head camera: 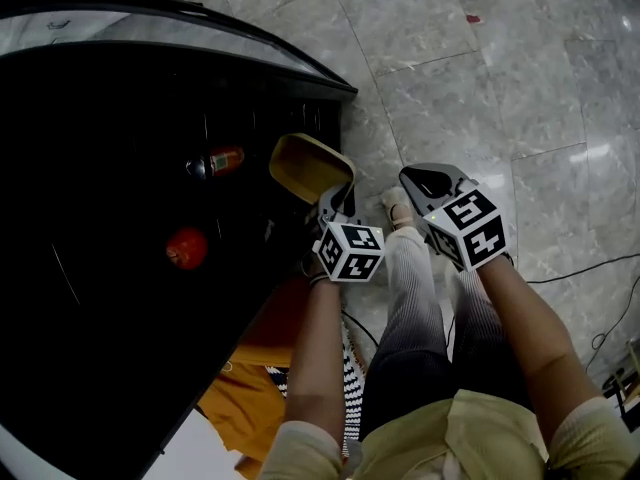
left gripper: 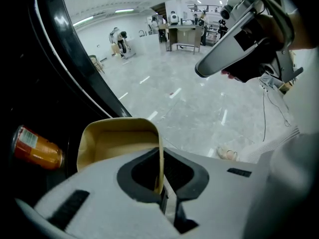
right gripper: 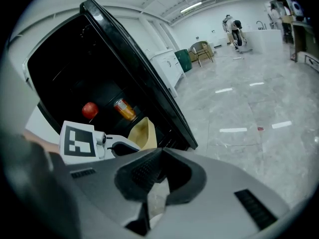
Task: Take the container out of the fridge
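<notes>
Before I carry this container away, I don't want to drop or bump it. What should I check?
1. Grip: ok. The left gripper is shut on one side wall of the container.
2. Spill risk: ok. The container looks empty inside.
3. Clear of the fridge: cannot tell. In the head view the container overlaps the fridge's edge.
4. Spare hand: ok. The right gripper is shut with nothing between its jaws.
5. Other items: ok. The bottle and the red fruit lie inside the fridge, apart from the container.
</notes>
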The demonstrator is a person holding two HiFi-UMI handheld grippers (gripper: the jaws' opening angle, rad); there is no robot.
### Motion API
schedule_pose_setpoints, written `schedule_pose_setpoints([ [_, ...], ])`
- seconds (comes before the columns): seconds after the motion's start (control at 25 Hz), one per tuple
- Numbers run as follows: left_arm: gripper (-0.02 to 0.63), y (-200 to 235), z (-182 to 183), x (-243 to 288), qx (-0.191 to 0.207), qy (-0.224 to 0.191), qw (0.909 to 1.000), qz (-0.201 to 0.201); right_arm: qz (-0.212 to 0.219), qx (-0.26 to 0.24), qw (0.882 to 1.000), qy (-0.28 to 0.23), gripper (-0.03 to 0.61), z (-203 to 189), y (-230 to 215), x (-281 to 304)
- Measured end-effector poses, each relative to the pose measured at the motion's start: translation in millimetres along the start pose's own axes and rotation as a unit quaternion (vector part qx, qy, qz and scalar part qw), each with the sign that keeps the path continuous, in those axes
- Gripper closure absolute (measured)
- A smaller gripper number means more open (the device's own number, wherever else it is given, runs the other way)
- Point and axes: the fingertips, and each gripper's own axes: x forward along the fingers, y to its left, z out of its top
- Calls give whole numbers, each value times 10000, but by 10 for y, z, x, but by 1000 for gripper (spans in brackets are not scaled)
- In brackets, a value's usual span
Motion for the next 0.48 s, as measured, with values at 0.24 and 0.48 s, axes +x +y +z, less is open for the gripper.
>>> schedule_pose_setpoints([
  [0.24, 586, -67, 147, -248, -43, -136, 9999, 11, -57, -57, 10000, -40, 549, 92, 80, -216],
  [0.48, 586, -155, 228, -571, 1, -160, 9999, 29, -49, -197, 9997, -109, 549, 245, 181, -478],
])
